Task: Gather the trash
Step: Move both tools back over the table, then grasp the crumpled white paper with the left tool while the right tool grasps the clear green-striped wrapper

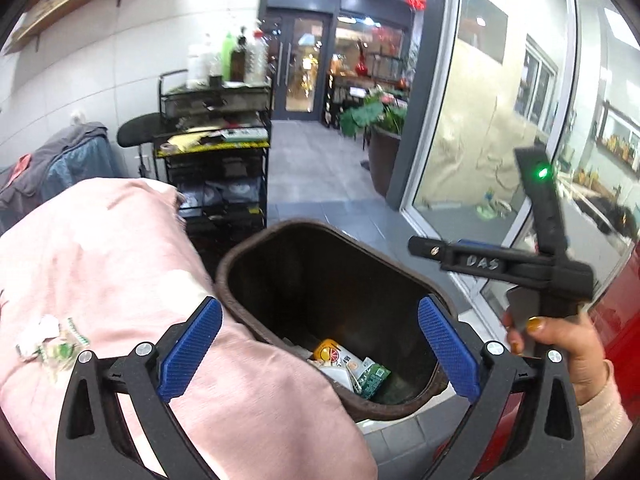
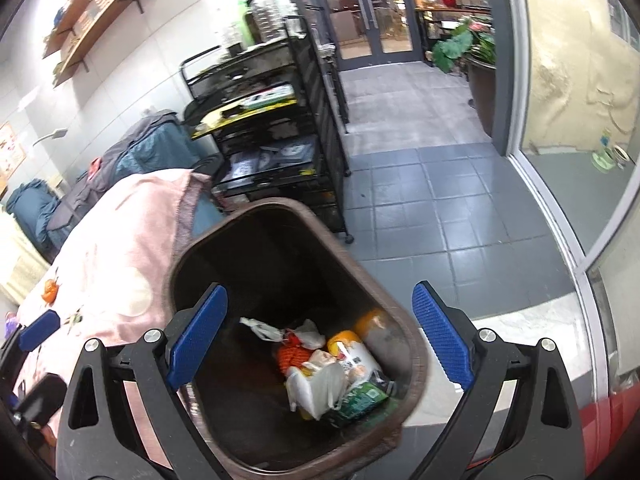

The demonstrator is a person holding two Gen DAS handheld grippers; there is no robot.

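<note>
A brown trash bin (image 1: 280,232) (image 2: 280,205) stands on the floor against a table draped in pink cloth (image 1: 100,248) (image 2: 116,264). Inside lie a yellow carton (image 2: 348,342), a white plastic bag (image 2: 316,388), a green packet (image 2: 360,400) and an orange net (image 2: 294,354). My left gripper (image 1: 320,340) hangs open over the bin's near rim, nothing between its pads. My right gripper (image 2: 320,320) is open above the bin too, and empty. Crumpled white and green wrappers (image 1: 48,344) lie on the cloth to the left. A hand (image 1: 576,352) holds the right gripper's handle.
A black wire trolley (image 1: 216,148) (image 2: 276,132) with bottles on top stands behind the bin. Grey tiled floor (image 2: 420,208) runs to glass doors (image 2: 368,12). A potted plant (image 1: 380,128) and a glass wall (image 1: 480,140) are on the right. Blue and grey garments (image 1: 60,164) hang at the left.
</note>
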